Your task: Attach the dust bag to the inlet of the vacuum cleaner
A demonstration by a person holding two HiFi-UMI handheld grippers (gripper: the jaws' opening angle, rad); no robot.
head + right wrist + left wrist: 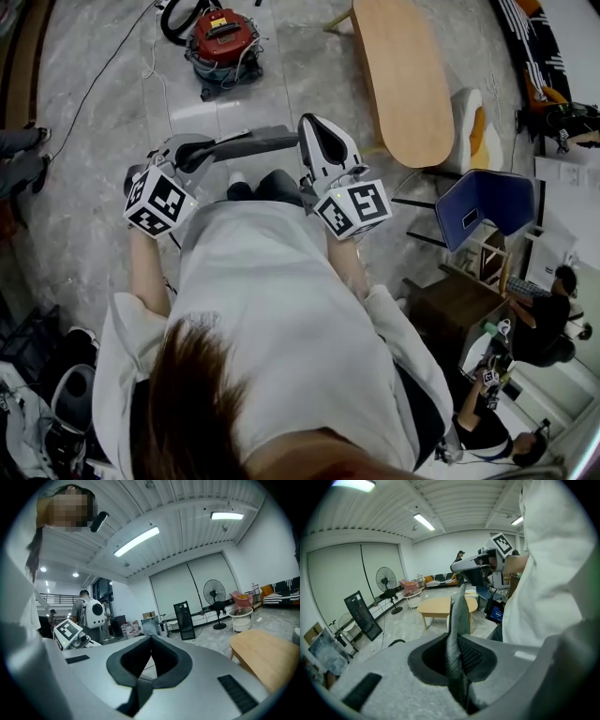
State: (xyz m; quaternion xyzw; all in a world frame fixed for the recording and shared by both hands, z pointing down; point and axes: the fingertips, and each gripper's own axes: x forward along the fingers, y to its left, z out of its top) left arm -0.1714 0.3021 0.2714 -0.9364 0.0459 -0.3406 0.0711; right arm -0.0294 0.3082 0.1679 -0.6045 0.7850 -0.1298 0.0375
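The dust bag (246, 144) hangs in the air between the two grippers, in front of the person's body and well apart from the red vacuum cleaner (223, 39), which stands on the floor (112, 103) farther ahead. In the left gripper view the bag (457, 620) is a thin grey sheet seen edge-on, and the left gripper (457, 667) has its jaws nipped onto the lower part of it. That pinch on one edge is probably what keeps the limp bag stretched out rather than crumpled. From there the sheet runs up toward the right gripper (474, 570), and in the head view its far end lies right beside that gripper (317, 131). The right gripper's own view (150, 644) shows its jaws pressed fully together with nothing plainly between them, so whether they catch a sliver of the bag's edge cannot be told. Both grippers sit close together at about the same level. This looks like a carrying posture that keeps the bag spread and off the floor, with its opening ready to be presented. The vacuum's inlet is too small to make out from here, and nothing is attached yet. The step in hand is, by my judgement, bringing the bag to the machine, and the fitting is yet to come. The wooden table (403, 75) stands off to the right, clear of the path.
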